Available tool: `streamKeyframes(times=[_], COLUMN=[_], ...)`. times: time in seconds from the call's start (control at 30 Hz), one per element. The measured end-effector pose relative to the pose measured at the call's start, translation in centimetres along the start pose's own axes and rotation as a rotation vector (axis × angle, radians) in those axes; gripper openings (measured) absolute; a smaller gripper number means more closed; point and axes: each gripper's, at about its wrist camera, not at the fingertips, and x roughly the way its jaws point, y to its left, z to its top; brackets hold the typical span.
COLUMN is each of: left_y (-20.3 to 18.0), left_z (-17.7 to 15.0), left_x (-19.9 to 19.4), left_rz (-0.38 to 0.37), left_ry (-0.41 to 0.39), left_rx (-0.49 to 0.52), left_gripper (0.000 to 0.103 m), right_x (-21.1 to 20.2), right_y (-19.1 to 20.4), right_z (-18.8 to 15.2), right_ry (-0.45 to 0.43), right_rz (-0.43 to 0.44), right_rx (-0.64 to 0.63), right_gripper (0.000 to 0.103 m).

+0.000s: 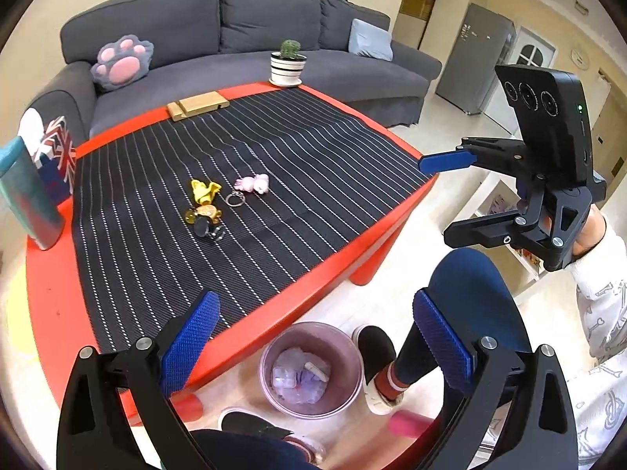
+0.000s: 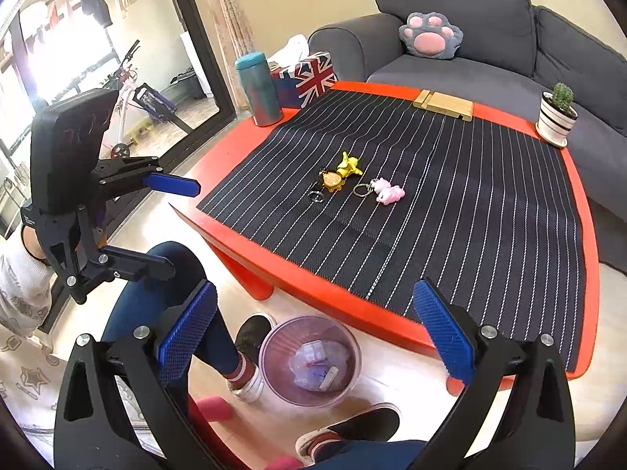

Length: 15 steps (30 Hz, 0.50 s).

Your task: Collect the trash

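A translucent purple bin (image 1: 347, 348) (image 2: 274, 337) stands on the floor by the red table's near edge, holding crumpled wrappers (image 1: 301, 384) (image 2: 313, 368). My left gripper (image 1: 313, 337) (image 2: 184, 229) hangs open and empty above the floor near the bin. My right gripper (image 2: 313, 329) (image 1: 433, 197) is also open with nothing between its fingers. On the striped mat lie a yellow keychain toy (image 1: 203, 190) (image 2: 348, 164), an orange one (image 1: 207, 211) (image 2: 332, 180) and a pink one (image 1: 254, 184) (image 2: 386, 192), well beyond both grippers.
The red table (image 1: 51, 286) (image 2: 235, 145) carries a teal tumbler (image 2: 258, 90), a Union Jack tissue box (image 2: 313, 74), a wooden stand (image 2: 443, 105) and a potted cactus (image 1: 288, 62). A grey sofa (image 1: 235, 19) lies behind. The person's legs and shoes (image 1: 378, 360) flank the bin.
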Motion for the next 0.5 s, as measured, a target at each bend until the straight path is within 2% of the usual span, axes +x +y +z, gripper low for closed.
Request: streamKeyframes(times=[0.3, 0.5], left_y=[2.3, 3.8], left_z=[0.9, 1.4], left_x=[-0.2, -0.1], left_rz=[0.030, 0.043], left_ry=[-0.020, -0.032], left_rx=[-0.049, -0.075], left_gripper=[0.095, 0.095], right_x=[1.4, 3.2], right_y=[-1.0, -1.6], right_z=[2.9, 5.1], right_ry=[0.011, 0.024], right_rz=[-0.045, -0.083], right_rx=[-0.043, -0.126], right_gripper=[0.098, 0.098])
